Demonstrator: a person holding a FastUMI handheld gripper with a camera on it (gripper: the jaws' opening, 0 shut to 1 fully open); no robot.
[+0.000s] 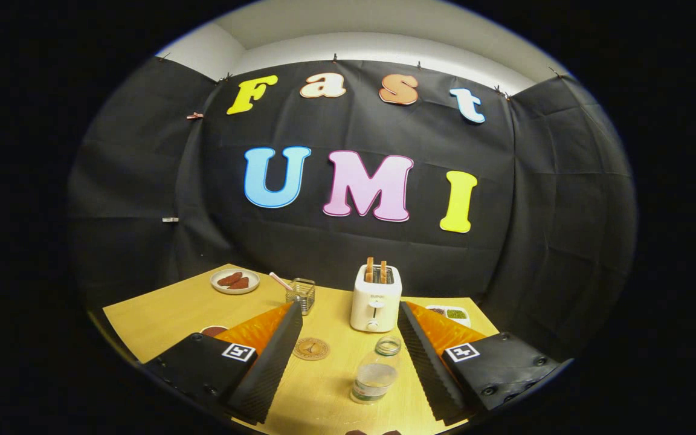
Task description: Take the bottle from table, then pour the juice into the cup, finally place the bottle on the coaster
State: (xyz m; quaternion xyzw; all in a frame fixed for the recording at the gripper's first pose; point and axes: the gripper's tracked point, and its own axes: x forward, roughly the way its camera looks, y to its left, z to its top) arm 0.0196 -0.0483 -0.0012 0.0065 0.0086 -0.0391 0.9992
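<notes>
A clear plastic bottle [376,371] with no cap stands upright on the wooden table [167,311], holding a little pale liquid. It is between my two fingers, nearer the right one, and touches neither. My gripper [348,353] is open wide, its ridged black pads on either side. A round brown coaster [311,348] lies flat just ahead of the left finger. A clear glass cup [301,295] with a pink straw stands beyond the left fingertip.
A white toaster [375,300] with two slices sticking up stands just beyond the bottle. A plate [235,281] with dark red pieces sits at the far left. A small white dish [452,313] lies behind the right finger, a dark bowl [213,330] beside the left.
</notes>
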